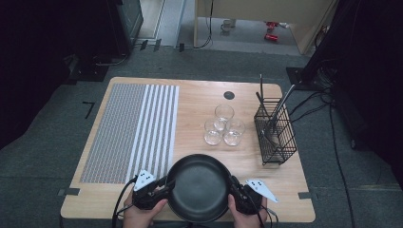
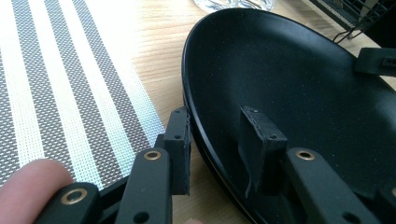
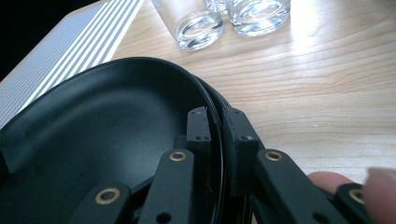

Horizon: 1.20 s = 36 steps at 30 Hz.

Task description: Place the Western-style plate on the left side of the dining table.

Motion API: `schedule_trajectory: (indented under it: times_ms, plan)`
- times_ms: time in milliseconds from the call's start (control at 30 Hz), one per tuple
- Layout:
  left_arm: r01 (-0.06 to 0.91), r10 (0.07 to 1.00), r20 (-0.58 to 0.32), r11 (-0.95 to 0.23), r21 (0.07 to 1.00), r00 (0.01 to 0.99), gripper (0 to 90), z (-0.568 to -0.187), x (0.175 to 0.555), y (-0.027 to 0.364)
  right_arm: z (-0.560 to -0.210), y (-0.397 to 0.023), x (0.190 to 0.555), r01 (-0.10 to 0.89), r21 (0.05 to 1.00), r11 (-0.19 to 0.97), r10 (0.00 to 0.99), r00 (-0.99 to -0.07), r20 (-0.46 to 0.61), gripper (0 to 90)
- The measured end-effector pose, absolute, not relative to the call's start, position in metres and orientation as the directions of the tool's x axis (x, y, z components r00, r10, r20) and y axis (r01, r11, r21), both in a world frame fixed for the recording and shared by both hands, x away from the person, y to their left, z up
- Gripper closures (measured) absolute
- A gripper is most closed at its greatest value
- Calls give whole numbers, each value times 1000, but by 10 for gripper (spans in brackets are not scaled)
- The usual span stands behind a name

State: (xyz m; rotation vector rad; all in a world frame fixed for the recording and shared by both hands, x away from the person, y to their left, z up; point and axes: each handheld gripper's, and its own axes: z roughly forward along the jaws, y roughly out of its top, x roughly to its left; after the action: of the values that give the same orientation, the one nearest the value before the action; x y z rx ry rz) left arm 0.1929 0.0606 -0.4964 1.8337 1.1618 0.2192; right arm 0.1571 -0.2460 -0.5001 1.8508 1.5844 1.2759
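Two grippers hold a black plate (image 1: 198, 187) at the near edge of a wooden table (image 1: 204, 97).

The table stands on grey carpet in a dark room — a striped mat (image 1: 130, 130), three glasses (image 1: 223, 126) and a wire basket (image 1: 274, 135) sit on it. The right gripper (image 3: 215, 126) is pinched tight on the plate's rim. The left gripper (image 2: 217, 140) has one jaw on each side of the other rim — there is still a gap.

Black gripper (image 1: 161, 187) jaws, brass rivets, grey plates.
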Motion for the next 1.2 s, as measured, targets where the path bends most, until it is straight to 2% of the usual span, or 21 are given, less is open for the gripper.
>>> schedule_trajectory:
  times_ms: [1200]
  plan:
    - [600, 787, -284, -134, 788, 549, 658, -489, 193, 73, -503, -240, 166, 604, 749, -272, 902, -110, 417, 821]
